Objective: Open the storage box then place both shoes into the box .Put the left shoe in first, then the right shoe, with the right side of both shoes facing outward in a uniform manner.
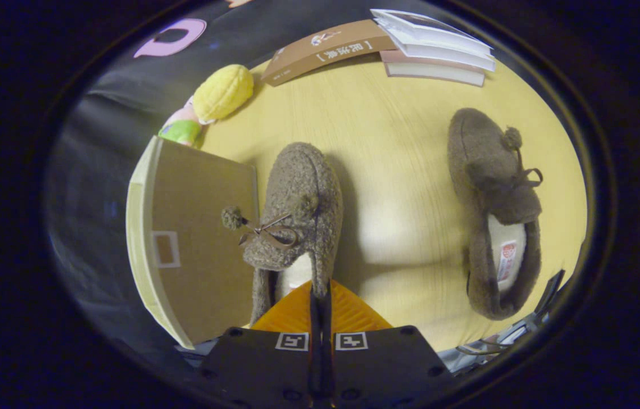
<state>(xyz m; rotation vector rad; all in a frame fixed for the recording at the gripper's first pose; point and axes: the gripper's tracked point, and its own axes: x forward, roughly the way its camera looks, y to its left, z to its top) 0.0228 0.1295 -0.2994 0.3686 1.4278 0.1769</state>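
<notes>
Your gripper [320, 295] has its fingers pressed together, pinching the heel rim of the nearer fuzzy brown shoe [294, 216], which hangs tilted just ahead of them. Judging by this, you are carrying the first shoe: keep the pinch firm and swing it toward the storage box [195, 250] just beside the shoe on the left, with its lid standing raised. Further off on the wooden table [388, 170] lies the second shoe [493, 210], well apart. Beyond are a plush toy [220, 94] and stacked books [433, 48].
</notes>
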